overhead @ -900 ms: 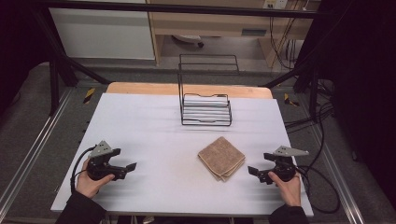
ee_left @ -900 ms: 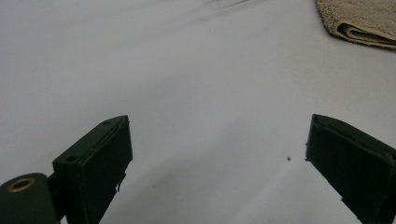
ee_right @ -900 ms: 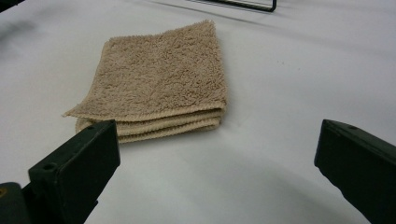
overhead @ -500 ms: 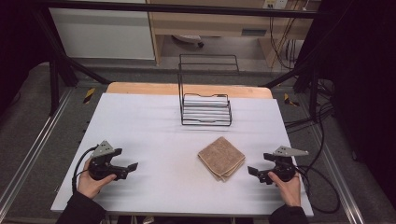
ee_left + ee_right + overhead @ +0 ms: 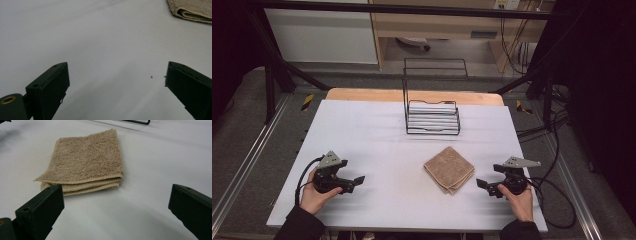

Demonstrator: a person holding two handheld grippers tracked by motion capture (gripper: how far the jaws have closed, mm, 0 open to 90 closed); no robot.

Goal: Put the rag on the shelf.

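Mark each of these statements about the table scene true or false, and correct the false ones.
1. The folded towel lies flat on the table. True.
2. The right gripper is clamped on the towel. False: its jaws stand wide open, short of the towel.
3. The wire rack stands farther from the person than the towel. True.
4. The towel sits inside the rack. False: it lies on the table in front of it.
5. The left gripper is open and holds nothing. True.
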